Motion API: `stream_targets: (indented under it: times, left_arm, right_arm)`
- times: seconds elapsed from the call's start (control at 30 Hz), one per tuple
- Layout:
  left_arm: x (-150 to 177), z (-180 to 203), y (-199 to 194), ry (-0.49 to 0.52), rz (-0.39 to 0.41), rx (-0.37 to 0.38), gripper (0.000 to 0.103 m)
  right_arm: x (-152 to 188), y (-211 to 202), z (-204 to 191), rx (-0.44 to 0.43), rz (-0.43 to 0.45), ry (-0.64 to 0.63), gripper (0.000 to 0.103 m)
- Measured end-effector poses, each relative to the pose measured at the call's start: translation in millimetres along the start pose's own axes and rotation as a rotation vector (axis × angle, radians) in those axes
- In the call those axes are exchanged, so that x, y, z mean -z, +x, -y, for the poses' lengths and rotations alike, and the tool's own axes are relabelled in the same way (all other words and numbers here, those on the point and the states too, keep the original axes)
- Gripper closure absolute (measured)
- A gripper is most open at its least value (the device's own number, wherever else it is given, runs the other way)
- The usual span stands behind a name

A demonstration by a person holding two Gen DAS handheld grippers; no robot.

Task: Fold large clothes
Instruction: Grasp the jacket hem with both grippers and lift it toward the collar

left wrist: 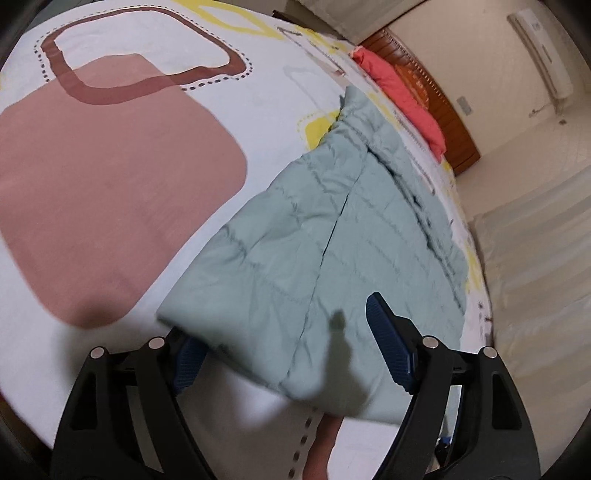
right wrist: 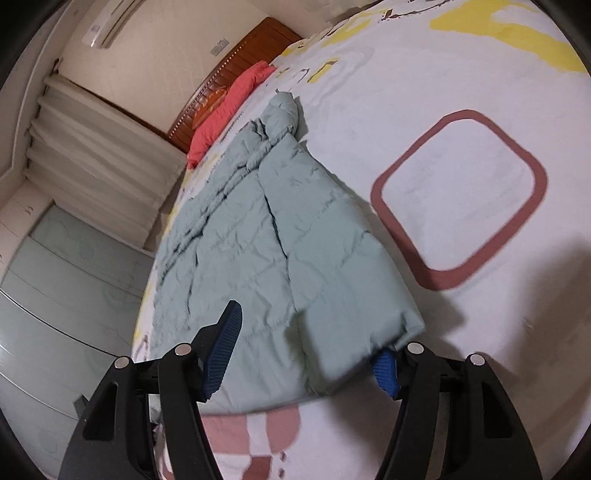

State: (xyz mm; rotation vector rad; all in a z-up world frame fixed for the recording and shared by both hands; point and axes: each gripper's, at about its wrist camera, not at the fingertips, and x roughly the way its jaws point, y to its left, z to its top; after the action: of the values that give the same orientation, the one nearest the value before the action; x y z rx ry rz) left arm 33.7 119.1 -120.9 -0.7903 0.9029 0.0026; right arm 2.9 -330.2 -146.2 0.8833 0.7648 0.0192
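From the left wrist, the left tool (left wrist: 291, 350) gapes open around the near hem of a mint quilted jacket (left wrist: 332, 229) lying on the bed (left wrist: 110, 166); it looks puffy, light, slippery. From the right wrist, the right tool (right wrist: 306, 354) straddles the hem corner, open; pinching a stitched edge seems best.

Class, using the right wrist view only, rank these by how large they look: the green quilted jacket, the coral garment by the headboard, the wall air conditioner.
1. Green quilted jacket, though nearest the camera.
2. Coral garment.
3. Air conditioner, though farthest away.
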Motion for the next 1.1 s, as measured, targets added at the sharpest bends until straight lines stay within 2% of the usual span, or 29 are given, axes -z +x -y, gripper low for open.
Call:
stream_targets:
  times: [0.07,0.1,0.17,0.23,0.27,0.33,0.43,0.6,0.83,1.1]
  left_arm:
    - [-2,1,4,0.002,0.011,0.007,0.024]
    - [-3,2,5,0.008,0.016,0.006,0.025]
    - [-4,6,6,0.029,0.023,0.002,0.035]
    - [-5,10,9,0.05,0.013,0.007,0.06]
    - [-6,11,12,0.058,0.002,0.011,0.064]
    - [-7,14,15,0.072,0.001,0.005,0.081]
    - [-10,17,11,0.093,0.029,0.019,0.094]
    - [-18,32,-8,0.161,0.099,0.059,0.098]
    - [-20,54,-48,0.272,0.2,0.109,0.099]
    - [-12,56,-102,0.33,0.228,0.167,0.1]
  right_arm:
    - [-2,5,-2,-0.002,0.002,-0.004,0.041]
    - [-2,7,-4,0.007,0.006,-0.011,0.045]
    - [-4,10,-8,0.013,0.007,-0.028,0.057]
    - [-7,15,-10,0.016,-0.002,-0.029,0.073]
    - [-9,18,-9,0.022,-0.004,-0.026,0.076]
    - [-9,18,-7,0.017,-0.001,-0.02,0.089]
    - [-10,11,-11,0.006,0.022,-0.038,0.094]
    - [-12,-5,-34,0.022,0.102,-0.154,0.097]
    - [-10,-29,-62,0.011,0.165,-0.267,0.098]
    - [-4,-77,-74,-0.041,0.209,-0.291,0.098]
